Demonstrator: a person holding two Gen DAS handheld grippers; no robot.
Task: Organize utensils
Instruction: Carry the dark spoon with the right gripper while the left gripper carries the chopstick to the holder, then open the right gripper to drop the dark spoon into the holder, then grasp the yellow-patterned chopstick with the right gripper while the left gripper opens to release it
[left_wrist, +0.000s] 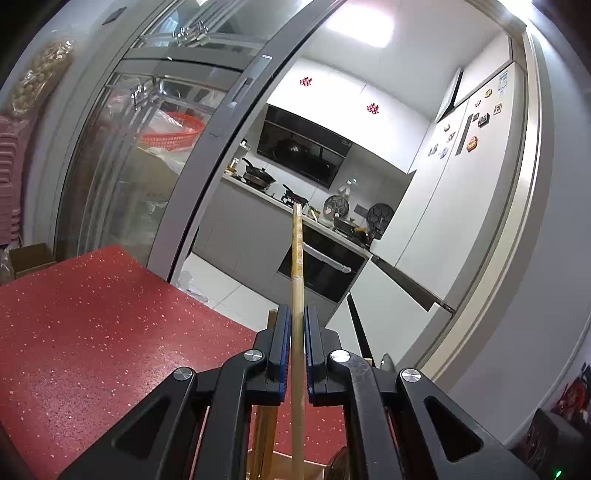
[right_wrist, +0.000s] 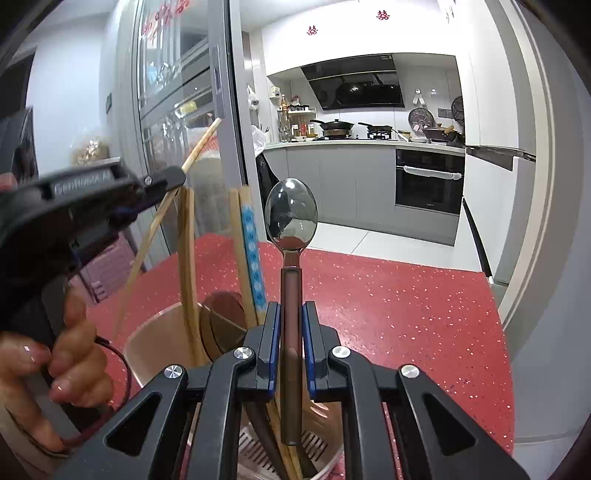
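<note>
Right gripper (right_wrist: 291, 325) jaws closed on spoon (right_wrist: 291, 218) handle, bowl up, handle end over holder (right_wrist: 147, 343), so we judge it ready to drop in. Left gripper (left_wrist: 297, 325) jaws clamp chopstick (left_wrist: 296, 254) beside holder above red tabletop (right_wrist: 406, 302), aimed likewise.

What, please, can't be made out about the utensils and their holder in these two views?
- Left wrist view: the pale wooden chopstick's lower end, cut off by the bottom edge.
- Right wrist view: the beige round utensil holder's near rim and contents, hidden behind the right gripper.
- Right wrist view: the left gripper's lettering, blurred.
</note>
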